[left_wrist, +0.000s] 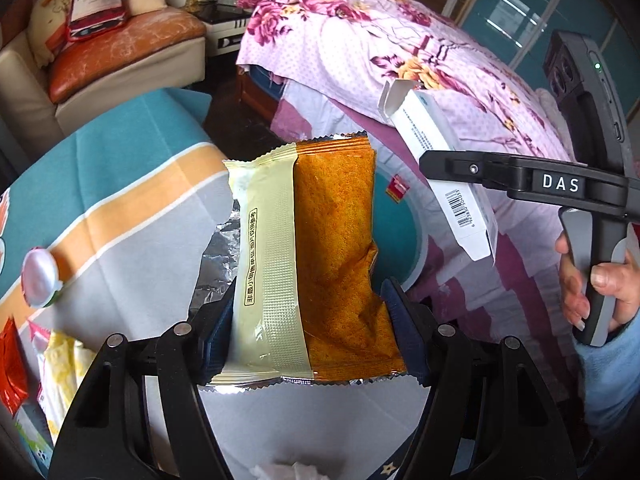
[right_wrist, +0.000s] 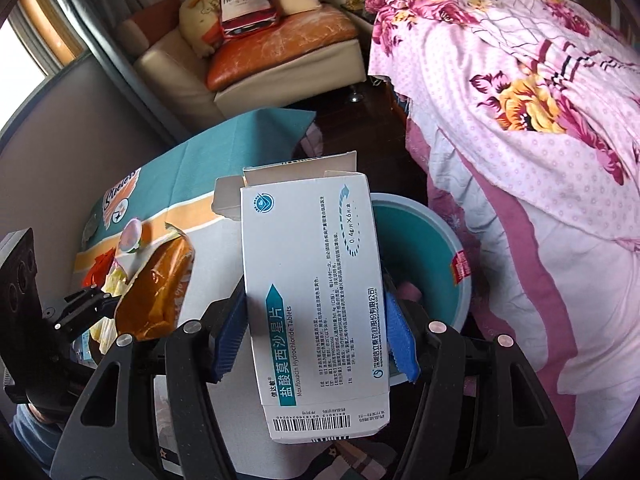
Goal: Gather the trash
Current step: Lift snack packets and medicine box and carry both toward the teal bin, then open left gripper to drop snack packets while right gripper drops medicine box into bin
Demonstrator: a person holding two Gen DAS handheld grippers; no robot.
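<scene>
The left gripper (left_wrist: 308, 340) squeezes a snack bag (left_wrist: 316, 264), held upright. The right gripper (right_wrist: 316, 340) squeezes a pill box (right_wrist: 312, 300), also upright. The teal bin (right_wrist: 424, 248) waits just behind the box, so the right hand is nearer.

Red bottle-shaped cushion (right_wrist: 245, 0) on the sofa: "Hennessy". White medicine box (right_wrist: 316, 300): "Moxifloxacin Hydrochloride Tablets", Chinese "盐酸莫西沙星片", "0.4g", barcode at near end, digits too small to read reliably. Right gripper (left_wrist: 560, 184) body: "DAS". Table cloth (right_wrist: 120, 196): partial "Stude". Snack wrapper (left_wrist: 304, 264): Chinese print, not legible.
</scene>
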